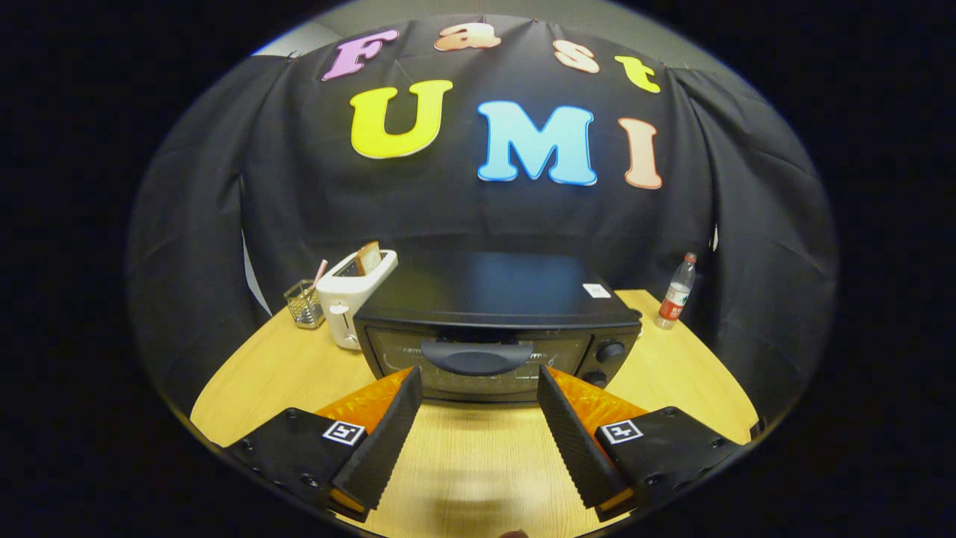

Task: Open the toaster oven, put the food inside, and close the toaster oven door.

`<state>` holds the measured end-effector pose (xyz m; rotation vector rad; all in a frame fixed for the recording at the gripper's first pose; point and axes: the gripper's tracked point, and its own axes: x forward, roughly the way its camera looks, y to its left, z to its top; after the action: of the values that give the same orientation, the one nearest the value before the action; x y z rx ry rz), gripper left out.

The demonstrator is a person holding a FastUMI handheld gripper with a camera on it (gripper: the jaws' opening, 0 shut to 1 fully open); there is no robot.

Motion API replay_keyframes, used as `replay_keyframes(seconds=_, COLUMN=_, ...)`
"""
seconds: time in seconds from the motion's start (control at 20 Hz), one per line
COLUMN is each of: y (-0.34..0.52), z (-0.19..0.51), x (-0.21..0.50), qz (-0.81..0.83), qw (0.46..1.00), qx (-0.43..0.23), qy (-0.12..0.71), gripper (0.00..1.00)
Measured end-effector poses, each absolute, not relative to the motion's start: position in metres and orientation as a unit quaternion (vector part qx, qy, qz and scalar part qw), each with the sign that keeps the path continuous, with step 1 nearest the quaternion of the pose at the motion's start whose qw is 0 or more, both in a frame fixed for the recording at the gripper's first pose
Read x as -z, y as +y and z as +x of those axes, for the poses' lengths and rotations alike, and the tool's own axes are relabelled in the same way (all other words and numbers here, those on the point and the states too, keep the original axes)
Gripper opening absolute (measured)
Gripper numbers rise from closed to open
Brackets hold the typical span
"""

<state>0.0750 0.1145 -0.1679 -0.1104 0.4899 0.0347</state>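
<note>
Facing the shut oven (497, 329) on the surface (478, 456), I hold the claw (479, 385) spread and empty, its handle (476, 357) dead ahead, lying crosswise just beyond both fingertips.

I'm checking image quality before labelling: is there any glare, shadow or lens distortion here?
Gripper view: fisheye bends the table edge into a curve; a soft bluish sheen sits on the toaster oven top; a blurred shadow falls on the table between the open hand-held gripper fingers; the oven door is dim but sharp.
</note>
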Motion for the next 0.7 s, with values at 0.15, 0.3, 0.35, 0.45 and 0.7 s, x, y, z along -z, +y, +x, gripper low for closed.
replay_keyframes(seconds=0.15, y=0.109, z=0.057, x=0.142, qz=-0.054, qw=0.976, qx=-0.022, qy=0.210, gripper=0.98)
replay_keyframes(seconds=0.3, y=0.097, z=0.036, x=0.112, qz=-0.043, qw=0.983, qx=-0.018, qy=0.179, gripper=0.98)
replay_keyframes(seconds=0.35, y=0.093, z=0.027, x=0.103, qz=-0.038, qw=0.984, qx=-0.018, qy=0.171, gripper=0.98)
replay_keyframes(seconds=0.45, y=0.082, z=0.014, x=0.084, qz=-0.030, qw=0.987, qx=-0.015, qy=0.155, gripper=0.98)
replay_keyframes(seconds=0.7, y=0.046, z=-0.016, x=0.043, qz=-0.023, qw=0.994, qx=-0.009, qy=0.109, gripper=0.98)
